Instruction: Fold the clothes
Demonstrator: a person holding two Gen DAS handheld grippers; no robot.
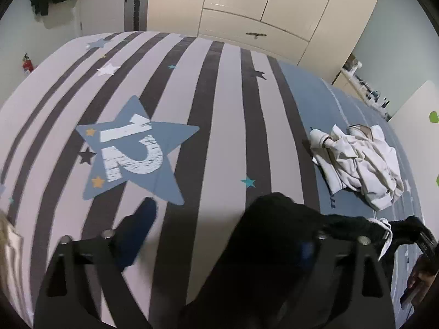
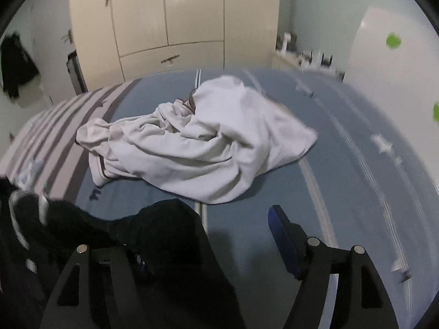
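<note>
Left wrist view: left gripper [image 1: 219, 235] stands with jaws spread wide, a black garment [image 1: 274, 246] draped over its right finger and not pinched, hanging down to the striped bedspread [image 1: 219, 109]. Right wrist view: right gripper [image 2: 219, 235] is likewise parted, the same black garment lying over its left finger, unclamped. Farther off, a crumpled white garment [image 2: 208, 142] lies on the blue part of the bedspread, before the cream wardrobe [image 2: 170, 13].
</note>
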